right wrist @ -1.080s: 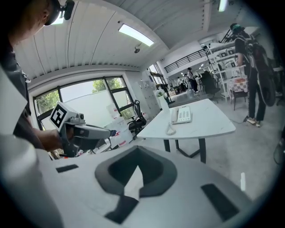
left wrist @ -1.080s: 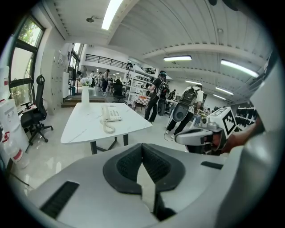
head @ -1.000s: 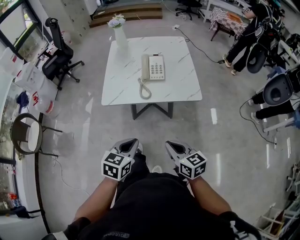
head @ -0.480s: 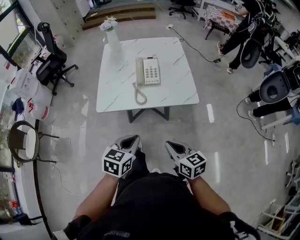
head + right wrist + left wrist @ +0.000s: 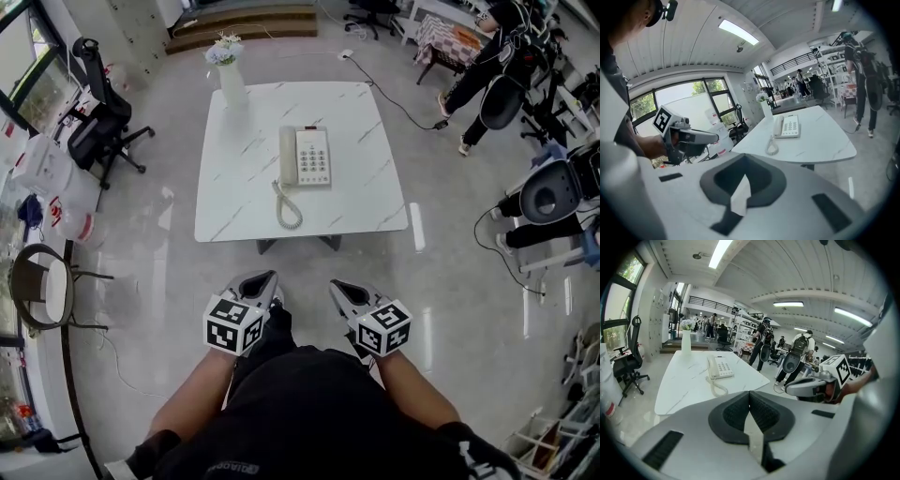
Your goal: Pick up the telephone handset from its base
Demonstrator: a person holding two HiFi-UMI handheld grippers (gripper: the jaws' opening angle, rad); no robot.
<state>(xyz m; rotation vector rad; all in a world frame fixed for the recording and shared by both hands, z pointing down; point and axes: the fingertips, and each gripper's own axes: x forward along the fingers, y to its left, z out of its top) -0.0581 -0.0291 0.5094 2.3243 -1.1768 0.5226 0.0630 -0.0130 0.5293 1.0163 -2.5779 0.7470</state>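
The tabletop [image 5: 244,187] has drawn nearer (though well ahead), the handset [image 5: 287,156] resting on its base [image 5: 314,157]. This looks like the approach: the fingers of the left gripper [image 5: 262,280] and right gripper [image 5: 339,290] are pressed together, empty. Next, close in and open one.

Bright, even light fills the room, coming from ceiling strip lights [image 5: 721,251] and tall windows [image 5: 679,101]. The glossy floor [image 5: 417,225] carries pale streaks of glare. The telephone [image 5: 306,157] is sharp. Both gripper views bend straight lines strongly and fall to black at the corners.
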